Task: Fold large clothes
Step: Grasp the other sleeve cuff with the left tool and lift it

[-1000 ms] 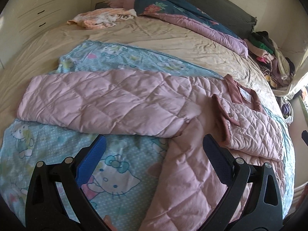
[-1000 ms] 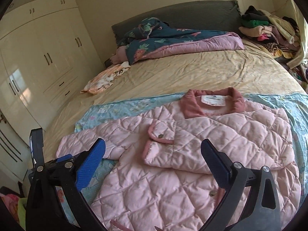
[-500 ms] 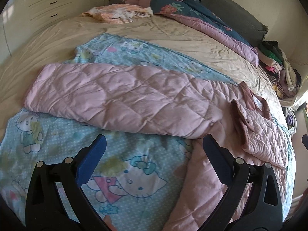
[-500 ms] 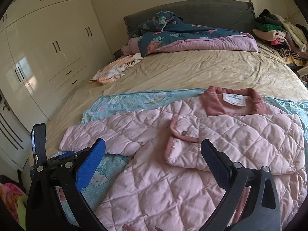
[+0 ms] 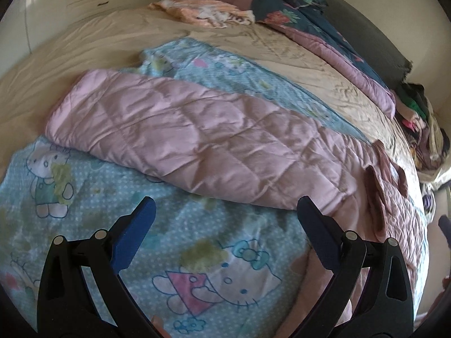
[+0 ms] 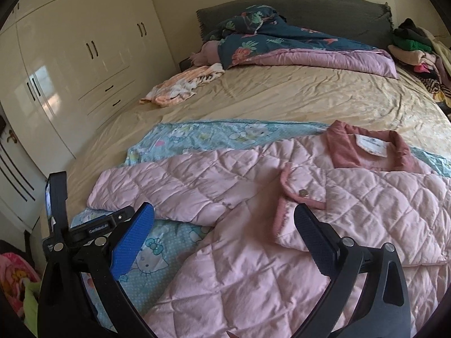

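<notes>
Pink quilted jacket (image 6: 296,225) lies flat on a cartoon-print sheet (image 5: 197,253) on the bed (image 6: 296,98). Only the right wrist view shows its collar label and folded-in sleeve; the left shows the outstretched sleeve (image 5: 197,140). Left gripper (image 5: 225,214) and right gripper (image 6: 224,219) hover with fingers spread, empty

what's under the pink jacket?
The pink jacket lies on a blue cartoon-print sheet, which shows beside and beyond its outstretched sleeve. Beyond that is the tan bedspread. Whether the sheet reaches under the whole jacket is hidden.
</notes>
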The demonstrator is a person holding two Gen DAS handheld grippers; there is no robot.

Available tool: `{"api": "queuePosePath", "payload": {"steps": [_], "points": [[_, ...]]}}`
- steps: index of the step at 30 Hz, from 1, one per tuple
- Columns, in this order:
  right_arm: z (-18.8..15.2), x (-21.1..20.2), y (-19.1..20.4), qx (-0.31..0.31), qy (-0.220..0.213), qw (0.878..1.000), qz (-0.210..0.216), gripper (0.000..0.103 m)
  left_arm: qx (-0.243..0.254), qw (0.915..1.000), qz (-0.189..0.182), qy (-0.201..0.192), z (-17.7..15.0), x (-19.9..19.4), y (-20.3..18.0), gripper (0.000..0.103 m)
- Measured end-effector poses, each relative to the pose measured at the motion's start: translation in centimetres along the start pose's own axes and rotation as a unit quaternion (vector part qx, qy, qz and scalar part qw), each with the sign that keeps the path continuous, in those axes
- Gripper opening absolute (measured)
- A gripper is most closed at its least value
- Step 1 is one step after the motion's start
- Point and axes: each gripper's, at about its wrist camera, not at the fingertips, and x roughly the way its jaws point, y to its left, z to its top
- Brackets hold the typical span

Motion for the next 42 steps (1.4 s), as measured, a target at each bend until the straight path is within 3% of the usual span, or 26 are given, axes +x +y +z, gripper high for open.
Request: {"api": "queuePosePath", "payload": {"steps": [13, 20, 26, 28, 30, 31, 32, 33, 36, 42], "points": [[-1.7, 4.0, 1.9, -0.016, 0.042, 0.999, 0.008, 0.099, -0.078, 0.9968, 0.016, 0.004, 0.9, 3.0, 6.1, 0.094], [-2.1, 4.2, 2.1, -0.017, 0.047, 0.999, 0.008, 0.099, -0.140, 0.9901, 0.015, -0.001, 1.7, 4.5, 9.7, 0.094], [-2.1, 3.8, 1.6, -0.010, 0.043, 0.999, 0.007, 0.099, -0.173, 0.9842, 0.021, -0.027, 2.9, 5.0, 11.7, 0.093], [-2.0, 3.6, 1.4, -0.007, 0.043, 0.999, 0.005, 0.099, -0.179, 0.9826, 0.035, -0.035, 3.5, 5.0, 12.1, 0.081], [-2.0, 3.3, 1.2, -0.005, 0.041, 0.999, 0.002, 0.099, -0.189, 0.9799, 0.051, -0.038, 4.1, 5.0, 12.7, 0.056], [-2.0, 3.2, 1.1, -0.005, 0.040, 0.999, 0.001, 0.099, -0.193, 0.9792, 0.050, -0.040, 4.2, 5.0, 12.9, 0.049], [-2.0, 3.1, 1.0, -0.003, 0.039, 0.999, 0.001, 0.099, -0.190, 0.9796, 0.048, -0.045, 4.5, 4.7, 12.9, 0.031], [-2.0, 2.9, 0.9, -0.002, 0.038, 0.999, 0.001, 0.099, -0.186, 0.9804, 0.046, -0.048, 4.6, 4.5, 12.8, 0.023], [-1.9, 2.4, 0.7, 0.001, 0.035, 0.999, 0.001, 0.099, -0.159, 0.9836, 0.048, -0.071, 5.1, 2.7, 11.6, 0.013], [-1.6, 0.9, 0.3, 0.011, 0.023, 1.000, 0.008, 0.099, -0.119, 0.9848, 0.033, -0.122, 6.7, -2.0, 8.4, 0.010]]}}
